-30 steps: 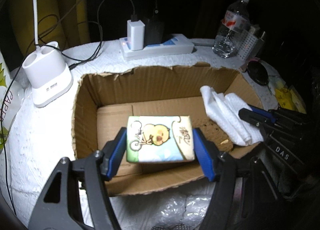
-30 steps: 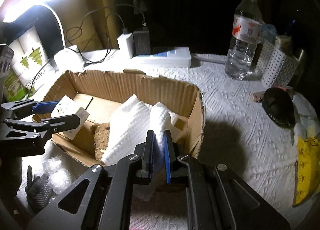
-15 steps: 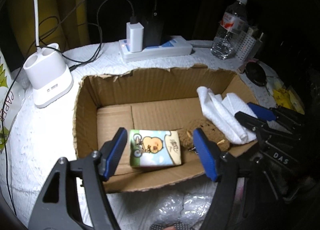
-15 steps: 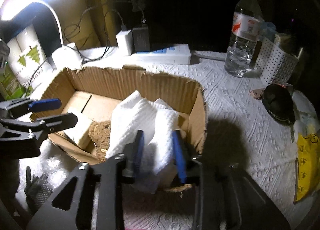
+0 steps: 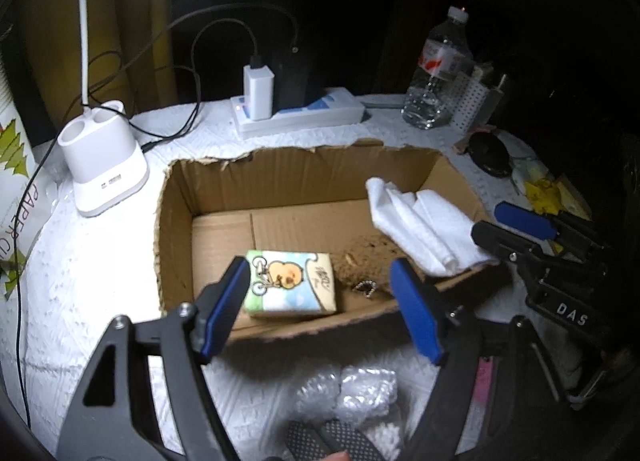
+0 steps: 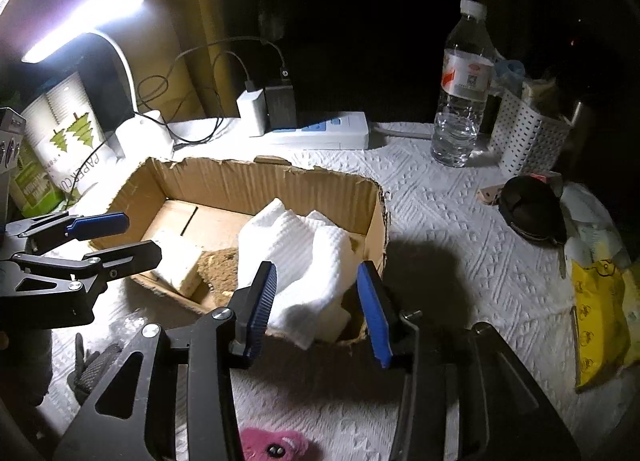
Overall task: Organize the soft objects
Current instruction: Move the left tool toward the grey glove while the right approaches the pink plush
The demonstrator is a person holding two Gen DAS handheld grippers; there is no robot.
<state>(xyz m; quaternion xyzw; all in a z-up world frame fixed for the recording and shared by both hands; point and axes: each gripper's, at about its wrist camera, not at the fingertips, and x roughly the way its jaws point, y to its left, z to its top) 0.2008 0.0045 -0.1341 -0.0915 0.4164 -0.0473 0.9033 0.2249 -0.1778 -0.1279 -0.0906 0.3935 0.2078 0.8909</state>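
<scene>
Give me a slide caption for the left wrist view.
Left tool opening above a tissue pack lying in the cardboard box beside a folded white cloth.

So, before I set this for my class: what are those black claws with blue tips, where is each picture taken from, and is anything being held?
They are hand-held grippers, one in each of a person's hands, each carrying a wide-angle camera that looks along its two fingers. One picture comes from the left gripper, the other from the right gripper. On the white-covered table stands a cardboard box holding a cartoon tissue pack, a brown sponge-like lump and a folded white cloth. Nothing is held: both grippers' jaws are opening, with the pack and the cloth lying loose in the box.
</scene>
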